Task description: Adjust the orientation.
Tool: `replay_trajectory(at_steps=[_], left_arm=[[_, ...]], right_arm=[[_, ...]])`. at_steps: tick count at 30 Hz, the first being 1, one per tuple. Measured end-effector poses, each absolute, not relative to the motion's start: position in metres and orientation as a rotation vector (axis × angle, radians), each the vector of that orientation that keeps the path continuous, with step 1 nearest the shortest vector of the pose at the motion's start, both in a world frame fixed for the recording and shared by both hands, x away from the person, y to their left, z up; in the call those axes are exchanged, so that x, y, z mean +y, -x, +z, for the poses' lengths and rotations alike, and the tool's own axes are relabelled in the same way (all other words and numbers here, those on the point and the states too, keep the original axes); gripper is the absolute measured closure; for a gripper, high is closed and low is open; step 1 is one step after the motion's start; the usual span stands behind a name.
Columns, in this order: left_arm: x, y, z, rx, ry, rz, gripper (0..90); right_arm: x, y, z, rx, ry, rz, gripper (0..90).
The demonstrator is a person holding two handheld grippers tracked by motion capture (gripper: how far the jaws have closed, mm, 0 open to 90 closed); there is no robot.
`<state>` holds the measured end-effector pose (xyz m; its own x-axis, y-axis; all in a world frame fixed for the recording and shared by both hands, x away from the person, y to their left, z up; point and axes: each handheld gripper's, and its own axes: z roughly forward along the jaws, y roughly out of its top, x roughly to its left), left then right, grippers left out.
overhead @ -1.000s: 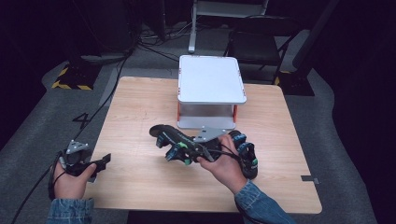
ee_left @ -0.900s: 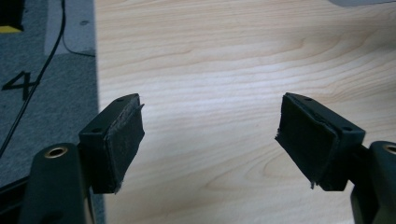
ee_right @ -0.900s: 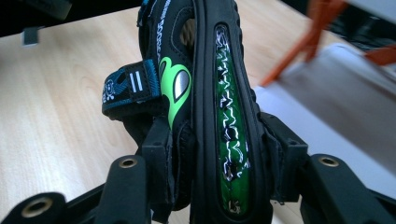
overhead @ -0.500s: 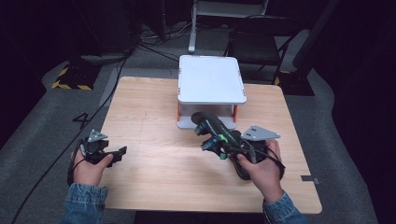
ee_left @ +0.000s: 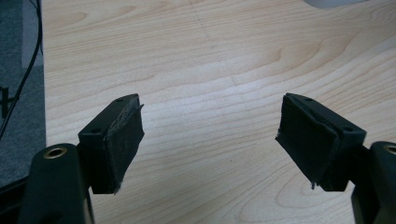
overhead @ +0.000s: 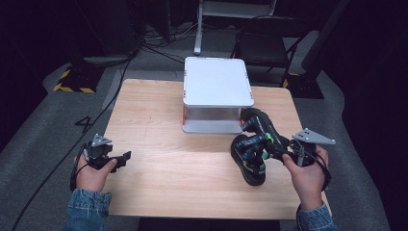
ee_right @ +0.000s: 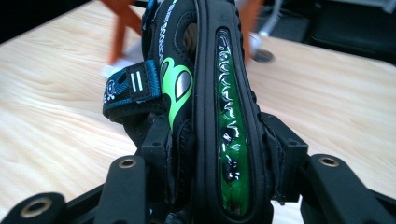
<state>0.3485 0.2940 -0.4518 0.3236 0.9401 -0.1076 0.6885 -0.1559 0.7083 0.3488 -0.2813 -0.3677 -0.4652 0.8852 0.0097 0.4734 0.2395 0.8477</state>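
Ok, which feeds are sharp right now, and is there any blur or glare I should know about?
High view: soft, table evenly lit, dark surround. Left gripper view: crisp wood grain between the fingers. Right gripper view: sandal sharp, glare on its green sole inlay, orange legs behind blurred.

The white stand sits at the far middle of the table and blocks a straight way across there. Left of it the wood is bare up to the far edge, so a hand can pass freely. The near middle, between the left gripper and the sandals, is also bare and wide. On the right, the sandals, one held in the right gripper and one lying just beside it, are near the stand's right corner; the gap between them is narrow. Between the left gripper's open jaws there is bare wood.
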Motion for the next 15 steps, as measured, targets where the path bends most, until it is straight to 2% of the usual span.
replay_trajectory(at_steps=[5,15], left_arm=[[0.294,-0.347,-0.450,1.433,-1.915,0.479,22.4],[0.296,-0.346,-0.452,1.437,-1.920,0.476,22.4]], right_arm=[[-0.301,-0.358,-0.388,2.004,-1.350,1.050,51.7],[-0.314,-0.362,-0.409,2.005,-1.550,1.090,51.2]])
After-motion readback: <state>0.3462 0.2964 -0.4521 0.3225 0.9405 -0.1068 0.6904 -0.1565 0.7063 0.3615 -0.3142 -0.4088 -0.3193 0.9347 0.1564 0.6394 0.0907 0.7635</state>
